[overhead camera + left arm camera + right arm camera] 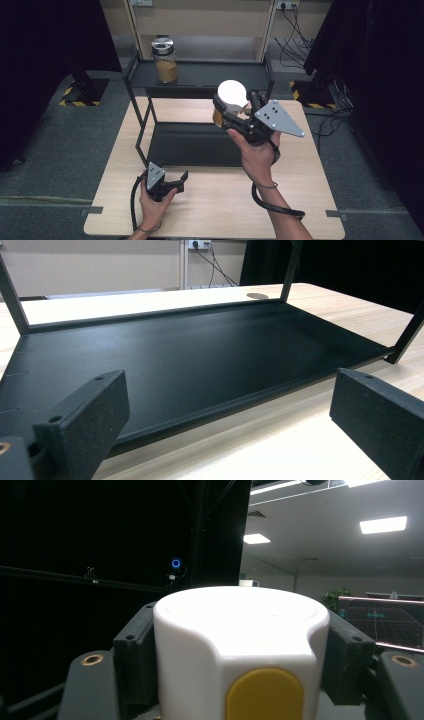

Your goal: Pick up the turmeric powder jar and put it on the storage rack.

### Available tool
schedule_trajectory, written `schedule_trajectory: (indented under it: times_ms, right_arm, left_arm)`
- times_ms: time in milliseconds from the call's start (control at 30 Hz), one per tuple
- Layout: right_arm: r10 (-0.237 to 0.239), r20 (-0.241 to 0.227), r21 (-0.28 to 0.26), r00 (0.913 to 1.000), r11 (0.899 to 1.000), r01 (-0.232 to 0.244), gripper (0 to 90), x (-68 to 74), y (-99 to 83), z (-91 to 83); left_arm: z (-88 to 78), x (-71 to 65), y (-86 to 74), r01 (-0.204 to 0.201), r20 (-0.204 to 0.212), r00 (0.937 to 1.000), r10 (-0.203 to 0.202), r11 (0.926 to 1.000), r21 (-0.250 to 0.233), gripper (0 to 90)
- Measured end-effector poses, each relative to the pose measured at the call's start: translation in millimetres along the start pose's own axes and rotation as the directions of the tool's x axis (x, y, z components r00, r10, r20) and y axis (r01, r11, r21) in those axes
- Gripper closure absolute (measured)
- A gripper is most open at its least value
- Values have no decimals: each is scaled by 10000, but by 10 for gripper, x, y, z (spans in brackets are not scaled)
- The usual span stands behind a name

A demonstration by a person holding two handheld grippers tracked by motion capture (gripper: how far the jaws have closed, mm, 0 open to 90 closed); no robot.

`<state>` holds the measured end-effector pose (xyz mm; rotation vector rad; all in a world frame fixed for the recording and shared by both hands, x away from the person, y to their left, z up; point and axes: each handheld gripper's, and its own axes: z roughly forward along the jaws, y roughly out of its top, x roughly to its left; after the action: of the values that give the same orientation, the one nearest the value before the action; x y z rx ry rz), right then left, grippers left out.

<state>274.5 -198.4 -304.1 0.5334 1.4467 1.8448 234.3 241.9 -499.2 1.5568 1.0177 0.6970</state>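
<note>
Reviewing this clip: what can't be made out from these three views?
- Body of the white-lidded container: in the high view the right gripper covers most of it; in the right gripper view the bottom edge cuts it off below the lid.
- Contents of the jar on the rack's top shelf: too small in the high view to identify.
- Lower shelf: its near left part is hidden by the jaws in the left gripper view.

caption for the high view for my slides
Right gripper lifts a white-lidded jar above a black shelf rack; left gripper rests open.
</note>
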Motion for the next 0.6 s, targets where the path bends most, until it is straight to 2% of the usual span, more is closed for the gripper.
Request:
schedule_trajectory:
  times_ms: [600]
  right_arm:
    - [-73,142,-268,9999,9996,77,311,-57,219,220]
  left_arm:
    - [1,-1,-1,-22,7,10000,22,10000,-4,21]
